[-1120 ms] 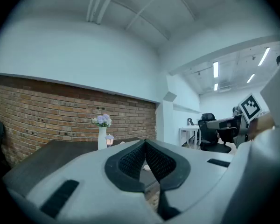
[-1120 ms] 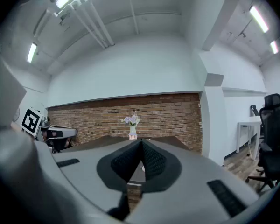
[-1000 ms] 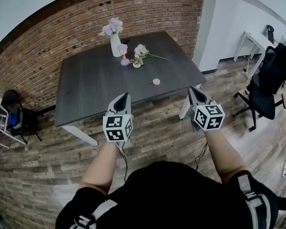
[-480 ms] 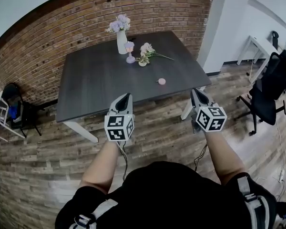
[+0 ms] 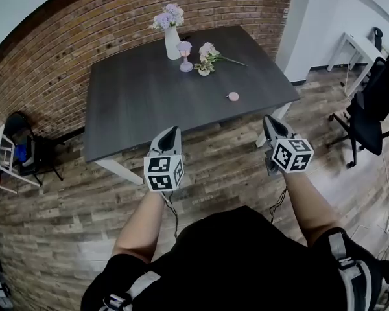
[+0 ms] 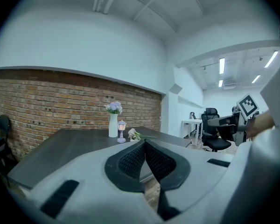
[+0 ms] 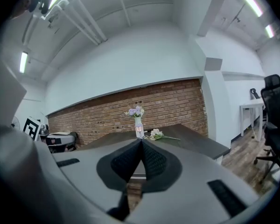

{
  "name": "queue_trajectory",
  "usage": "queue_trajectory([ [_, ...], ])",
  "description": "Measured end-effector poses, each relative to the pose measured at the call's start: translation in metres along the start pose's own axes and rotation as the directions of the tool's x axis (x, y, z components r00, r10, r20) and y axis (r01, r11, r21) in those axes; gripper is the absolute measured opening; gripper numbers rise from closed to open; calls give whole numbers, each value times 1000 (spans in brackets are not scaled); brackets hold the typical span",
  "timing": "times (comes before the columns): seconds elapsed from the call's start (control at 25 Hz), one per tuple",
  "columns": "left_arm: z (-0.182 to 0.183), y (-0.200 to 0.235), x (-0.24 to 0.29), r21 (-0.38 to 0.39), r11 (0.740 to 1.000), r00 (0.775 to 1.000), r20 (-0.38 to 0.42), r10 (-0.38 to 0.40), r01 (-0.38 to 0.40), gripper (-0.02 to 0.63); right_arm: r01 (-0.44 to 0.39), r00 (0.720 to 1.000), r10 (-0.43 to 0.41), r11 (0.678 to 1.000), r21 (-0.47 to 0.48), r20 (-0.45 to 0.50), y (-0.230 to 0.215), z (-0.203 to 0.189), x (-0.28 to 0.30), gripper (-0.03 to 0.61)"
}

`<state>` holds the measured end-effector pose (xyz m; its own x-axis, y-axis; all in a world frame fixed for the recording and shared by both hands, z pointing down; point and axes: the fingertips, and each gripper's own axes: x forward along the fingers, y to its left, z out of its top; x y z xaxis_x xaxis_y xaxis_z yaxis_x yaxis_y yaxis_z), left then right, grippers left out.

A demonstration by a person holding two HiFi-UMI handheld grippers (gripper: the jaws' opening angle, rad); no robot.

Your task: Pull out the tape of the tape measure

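Note:
The tape measure [image 5: 233,96], a small round pink case, lies on the dark grey table [image 5: 136,109] near its front right edge. Both grippers hover over the wooden floor, short of the table's front edge. My left gripper [image 5: 170,133] is shut and empty, well to the left of the tape measure. My right gripper [image 5: 267,118] is also shut and empty, just off the table's front right corner. In the left gripper view the pads [image 6: 144,142] meet with nothing between them. The right gripper view shows the same closed jaws [image 7: 141,140]. Neither gripper view shows the tape measure.
A white vase of purple flowers [image 5: 172,41], a small lantern [image 5: 185,57] and a loose flower bunch [image 5: 211,58] stand at the table's far side by the brick wall. A black office chair [image 5: 376,102] and a white desk [image 5: 360,47] are at the right.
The head view has swung, so the table and tape measure sit further right and higher in it. Both grippers stay shut and have edged a little lower and to the right.

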<state>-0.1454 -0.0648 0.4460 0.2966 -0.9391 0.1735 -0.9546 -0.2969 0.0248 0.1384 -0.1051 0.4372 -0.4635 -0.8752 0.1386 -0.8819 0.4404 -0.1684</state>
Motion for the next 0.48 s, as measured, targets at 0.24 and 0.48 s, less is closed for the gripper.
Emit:
queue_trajectory([
  [0.24, -19, 36, -4, -36, 999, 999, -44, 5, -6, 8, 45, 999, -44, 997, 67, -26, 16, -29, 11, -2],
  [0.48, -34, 30, 32, -30, 999, 996, -83, -46, 44, 9, 0, 997, 7, 996, 93, -75, 11, -49, 40, 179],
])
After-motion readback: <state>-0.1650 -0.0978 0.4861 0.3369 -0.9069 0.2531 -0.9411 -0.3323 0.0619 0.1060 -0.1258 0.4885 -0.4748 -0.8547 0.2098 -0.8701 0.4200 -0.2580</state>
